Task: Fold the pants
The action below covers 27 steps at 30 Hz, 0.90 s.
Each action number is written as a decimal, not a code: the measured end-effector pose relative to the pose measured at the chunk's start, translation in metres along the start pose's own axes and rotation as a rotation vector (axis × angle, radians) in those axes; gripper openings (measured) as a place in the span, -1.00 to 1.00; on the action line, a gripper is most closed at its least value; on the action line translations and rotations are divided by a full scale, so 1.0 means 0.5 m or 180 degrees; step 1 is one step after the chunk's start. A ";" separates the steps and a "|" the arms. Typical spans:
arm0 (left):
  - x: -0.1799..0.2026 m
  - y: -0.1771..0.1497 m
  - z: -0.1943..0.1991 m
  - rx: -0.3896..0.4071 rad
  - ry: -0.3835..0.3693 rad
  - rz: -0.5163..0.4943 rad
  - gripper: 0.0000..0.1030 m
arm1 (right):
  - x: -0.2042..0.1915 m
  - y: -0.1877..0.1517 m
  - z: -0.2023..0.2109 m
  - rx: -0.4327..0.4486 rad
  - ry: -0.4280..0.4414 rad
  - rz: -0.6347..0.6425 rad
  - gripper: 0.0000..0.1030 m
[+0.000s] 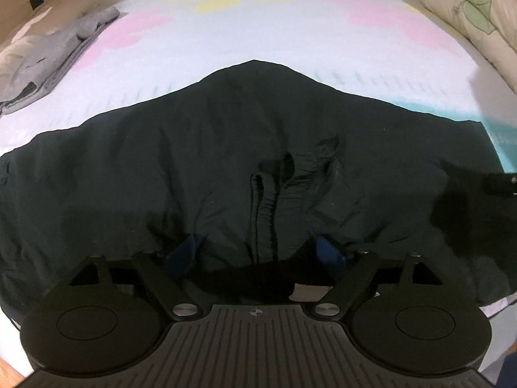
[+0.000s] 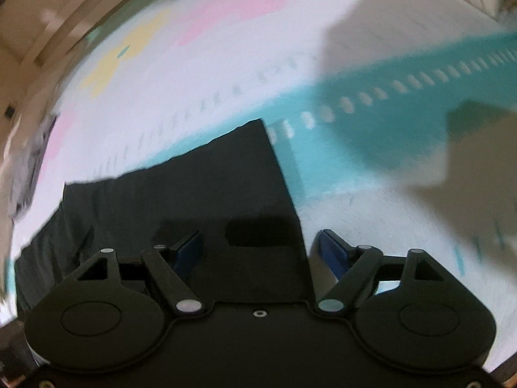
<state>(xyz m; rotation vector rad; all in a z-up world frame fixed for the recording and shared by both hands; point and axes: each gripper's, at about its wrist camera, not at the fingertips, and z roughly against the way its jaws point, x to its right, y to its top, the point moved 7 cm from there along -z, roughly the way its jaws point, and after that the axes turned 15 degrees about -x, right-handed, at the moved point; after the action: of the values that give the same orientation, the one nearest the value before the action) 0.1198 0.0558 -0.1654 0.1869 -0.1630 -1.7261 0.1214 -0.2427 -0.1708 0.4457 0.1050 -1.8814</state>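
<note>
Black pants (image 1: 194,161) lie spread across the bed, waistband bunched near the middle. My left gripper (image 1: 258,252) is open right over the waist area, its blue pads (image 1: 328,252) apart with fabric between them. In the right wrist view the pants' leg end (image 2: 210,187) lies flat with a straight hem edge. My right gripper (image 2: 258,249) is open above that end, left pad over the cloth, right pad (image 2: 329,252) over the sheet. The right gripper's body shows at the right edge of the left wrist view (image 1: 501,182).
The bed sheet (image 1: 258,26) is pale with pink, yellow and teal patches. A folded grey garment (image 1: 55,55) lies at the far left. Pillows (image 1: 468,16) stand at the far right. The bed's near edge and wooden floor (image 1: 13,371) show at bottom left.
</note>
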 end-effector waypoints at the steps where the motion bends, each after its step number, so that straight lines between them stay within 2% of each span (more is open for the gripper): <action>1: -0.002 0.000 -0.001 -0.0007 -0.0016 0.0016 0.61 | -0.005 -0.001 -0.001 0.0000 -0.0049 0.0064 0.41; 2: -0.002 0.000 -0.002 -0.0005 -0.0014 0.0023 0.61 | -0.010 -0.002 0.000 0.0000 -0.0117 0.0126 0.35; 4: 0.001 0.000 -0.004 0.0000 0.0028 0.0016 0.62 | -0.017 -0.005 -0.002 0.0029 -0.0323 0.0264 0.04; 6: 0.003 0.001 -0.005 0.0000 0.0049 0.0029 0.62 | -0.028 -0.011 0.002 0.0098 -0.0549 0.0456 -0.80; 8: 0.002 0.006 -0.007 -0.0010 0.0034 0.0057 0.61 | -0.045 -0.022 0.013 0.0173 -0.0549 0.0608 -0.84; 10: 0.005 0.004 -0.004 -0.0005 0.0027 0.0040 0.62 | -0.051 -0.032 0.036 0.0293 -0.0744 0.0694 -0.90; 12: 0.009 -0.001 -0.003 0.0015 0.0077 0.0001 0.63 | -0.039 -0.033 0.043 0.0290 -0.0866 0.0659 -0.90; 14: 0.006 -0.001 -0.003 0.0012 0.0060 0.0015 0.63 | -0.031 -0.032 0.023 0.0175 -0.0840 0.0611 -0.87; 15: 0.004 -0.001 -0.004 0.0008 0.0047 0.0029 0.62 | -0.029 -0.034 0.020 0.0185 -0.0840 0.0619 -0.78; 16: 0.003 -0.001 -0.002 0.0008 0.0047 0.0033 0.62 | -0.031 -0.035 0.020 0.0209 -0.0850 0.0648 -0.62; 17: 0.003 -0.002 -0.002 0.0012 0.0048 0.0030 0.62 | -0.032 -0.036 0.024 0.0226 -0.0863 0.0654 -0.56; 19: 0.004 -0.003 -0.001 0.0018 0.0060 0.0030 0.62 | -0.031 -0.033 0.038 0.0316 -0.0874 0.0604 0.02; 21: 0.003 -0.004 -0.001 0.0017 0.0070 0.0047 0.62 | -0.029 -0.027 0.063 0.0531 -0.0804 0.0509 0.17; 24: 0.003 -0.007 0.005 -0.0002 0.0093 0.0084 0.62 | -0.036 -0.028 0.106 0.0856 -0.0668 0.0455 0.17; 27: -0.003 -0.010 0.009 0.0001 0.0120 0.0099 0.62 | -0.070 -0.042 0.104 0.0799 -0.0406 0.0642 0.17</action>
<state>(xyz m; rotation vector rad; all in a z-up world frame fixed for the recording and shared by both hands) 0.1144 0.0579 -0.1623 0.2160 -0.1377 -1.6906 0.0989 -0.2193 -0.1135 0.4863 -0.2553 -1.7242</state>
